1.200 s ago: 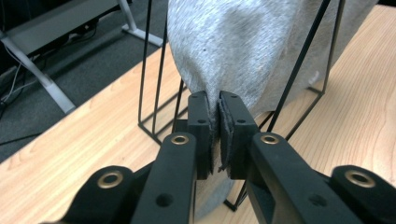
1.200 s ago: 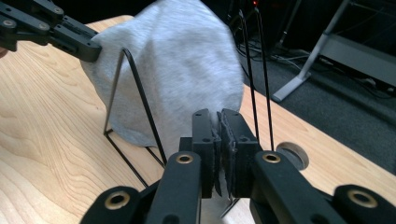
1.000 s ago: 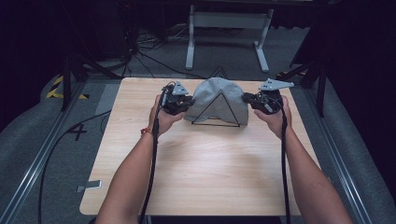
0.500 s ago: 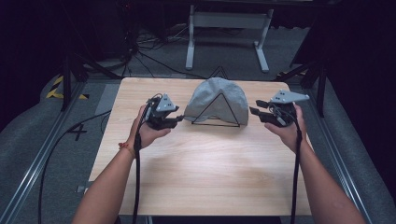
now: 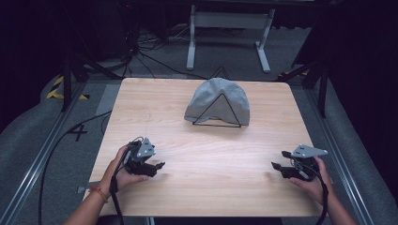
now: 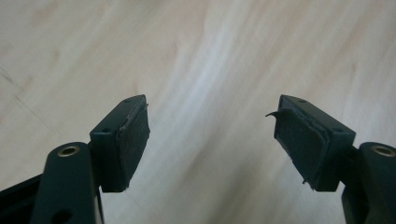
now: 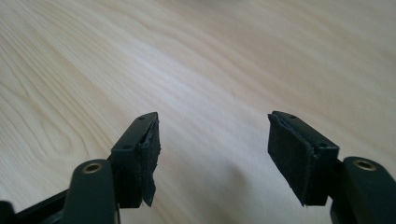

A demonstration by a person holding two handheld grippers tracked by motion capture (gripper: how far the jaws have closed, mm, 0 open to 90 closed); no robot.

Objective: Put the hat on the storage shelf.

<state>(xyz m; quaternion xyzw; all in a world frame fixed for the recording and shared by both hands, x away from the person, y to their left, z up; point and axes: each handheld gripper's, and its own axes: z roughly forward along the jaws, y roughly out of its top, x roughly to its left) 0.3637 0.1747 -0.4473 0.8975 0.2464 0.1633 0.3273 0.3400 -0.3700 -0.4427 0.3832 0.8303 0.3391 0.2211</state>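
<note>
two grippers: left gripper [image 5: 157,166] and right gripper [image 5: 277,167], fingers released, empty, near the tabletop [image 5: 206,154] front edge
cloth [image 5: 217,101]: draped over a wire frame [image 5: 217,111], well apart from both
progress: seems finished

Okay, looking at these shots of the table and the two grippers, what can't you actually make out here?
- What the grey cloth covers beyond the black wire triangle: high view, the cloth hides it.
- The person's forearms: high view, cut off by the bottom edge.
- The wooden table: left gripper view, its grain is blurred.
</note>
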